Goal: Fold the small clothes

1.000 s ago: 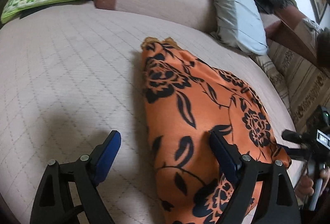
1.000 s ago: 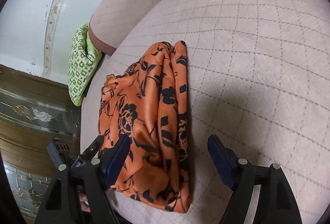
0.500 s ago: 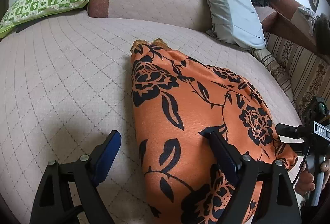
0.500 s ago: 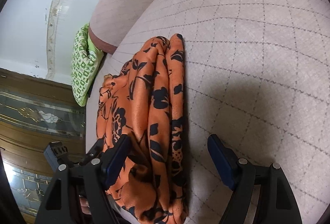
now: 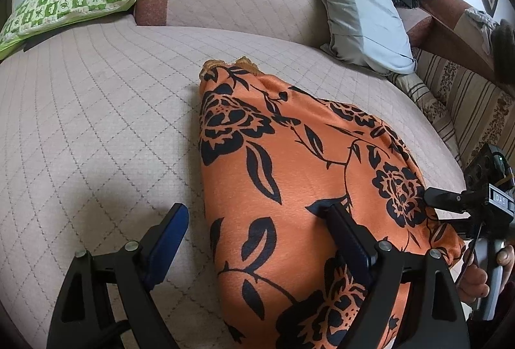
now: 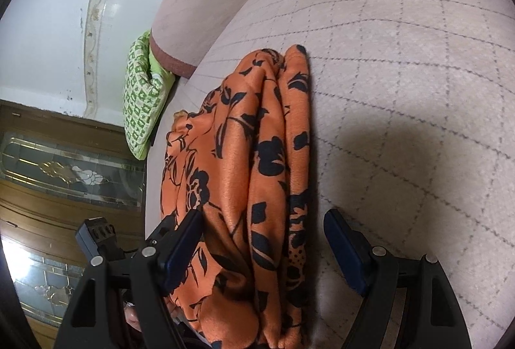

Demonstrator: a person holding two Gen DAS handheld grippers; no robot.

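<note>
A pale quilted bed cover [image 5: 96, 123] is filling the room's foreground, with the orange floral garment [image 5: 289, 188] lying bunched near its front edge, long axis running away from both claws. The left gripper [image 5: 257, 236] is hovering spread, straddling the garment's left edge, while the right gripper [image 6: 264, 239] is gaping over its right-hand folds (neither pinching anything).

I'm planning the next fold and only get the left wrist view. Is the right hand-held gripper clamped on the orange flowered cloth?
Observer: No. The right hand-held gripper is open, with no pad pressing on the orange black-flowered satin garment.
Operator: Where are its fingers?
Observer: One finger is over the garment's near end, the other over the bare beige quilted bedspread.
Operator: How does the cloth's edge on that side look?
Observer: It is bunched into long rolled folds, not flat.
</note>
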